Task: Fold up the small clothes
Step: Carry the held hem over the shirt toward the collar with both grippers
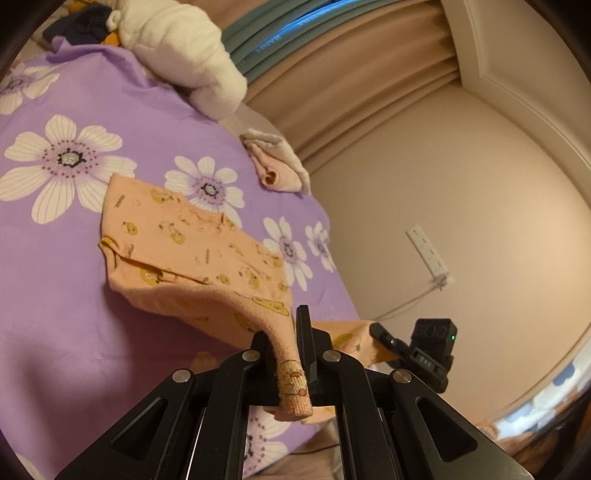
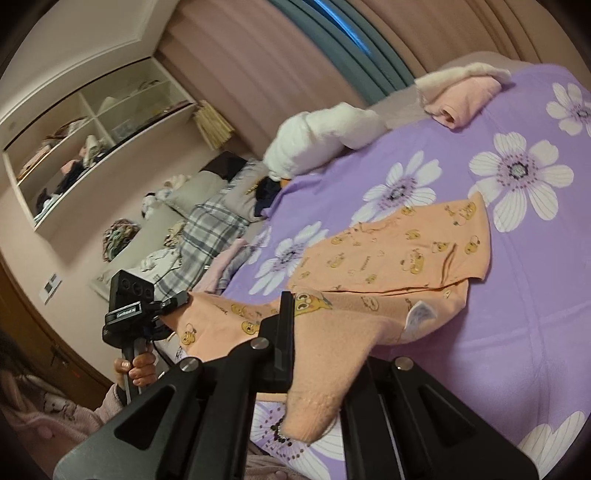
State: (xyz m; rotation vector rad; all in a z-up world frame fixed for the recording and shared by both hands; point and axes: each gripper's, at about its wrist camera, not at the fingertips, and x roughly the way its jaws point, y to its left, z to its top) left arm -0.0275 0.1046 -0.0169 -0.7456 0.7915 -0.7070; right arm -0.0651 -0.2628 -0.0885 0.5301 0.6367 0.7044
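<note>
A small orange garment with yellow cartoon prints (image 1: pixel 192 247) lies partly folded on the purple flowered bedsheet (image 1: pixel 55 295). My left gripper (image 1: pixel 286 354) is shut on its near edge, and the cloth hangs between the fingers. My right gripper (image 2: pixel 317 354) is shut on another near edge of the same garment (image 2: pixel 402 251); the cloth drapes over and hides its right finger. In the left wrist view the right gripper (image 1: pixel 384 338) shows at the right, pinching the cloth. In the right wrist view the left gripper (image 2: pixel 181 297) shows at the left, hand-held.
A folded pink and white garment (image 1: pixel 277 166) lies near the bed's far edge. A rolled white blanket (image 1: pixel 184 48) and dark clothes (image 1: pixel 85 26) sit at the back. Curtains (image 1: pixel 351 85) and a wall with a power strip (image 1: pixel 428 253) flank the bed. Shelves (image 2: pixel 88 136) and piled clothes (image 2: pixel 207 225) lie beyond.
</note>
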